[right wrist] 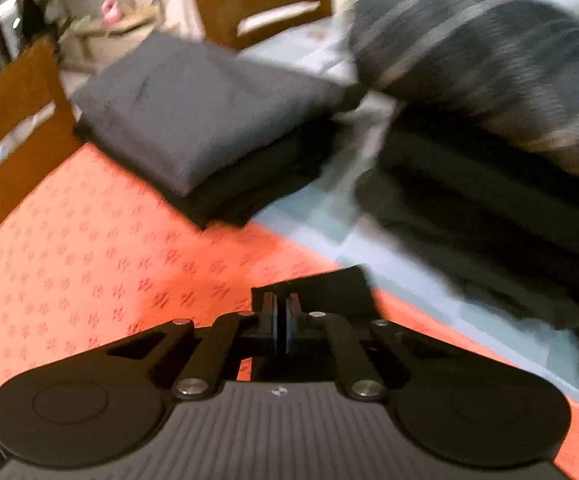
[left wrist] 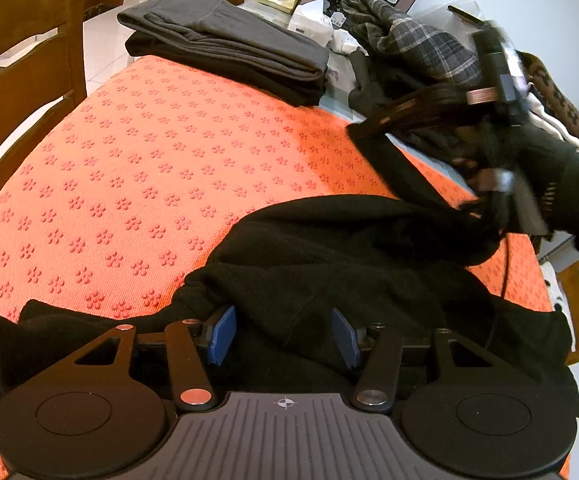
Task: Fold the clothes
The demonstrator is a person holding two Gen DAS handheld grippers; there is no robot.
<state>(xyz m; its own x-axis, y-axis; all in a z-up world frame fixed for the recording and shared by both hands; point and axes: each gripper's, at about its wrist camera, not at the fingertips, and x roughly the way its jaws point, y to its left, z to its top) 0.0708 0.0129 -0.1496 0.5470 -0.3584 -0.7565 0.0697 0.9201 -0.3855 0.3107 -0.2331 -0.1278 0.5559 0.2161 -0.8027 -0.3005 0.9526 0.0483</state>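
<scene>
A black garment (left wrist: 353, 264) lies crumpled on the orange flower-patterned mat (left wrist: 129, 184), spreading from 6 o'clock toward 3 o'clock in the left wrist view. The left gripper (left wrist: 284, 334) sits over its near edge with the blue pads (left wrist: 223, 334) spread apart and nothing pinched between them. The right gripper (right wrist: 282, 320) is clenched on a corner of the black cloth (the pads press together with the flap sticking out just past them); in the left view it shows at 2 o'clock, blurred, held by a gloved hand (left wrist: 561, 188). A folded grey stack (left wrist: 225, 52) rests at 12 o'clock on the mat's far edge, with a plaid garment (left wrist: 421, 44) heaped at 1 o'clock beside it. A wooden chair (left wrist: 21, 64) stands at 10 o'clock
</scene>
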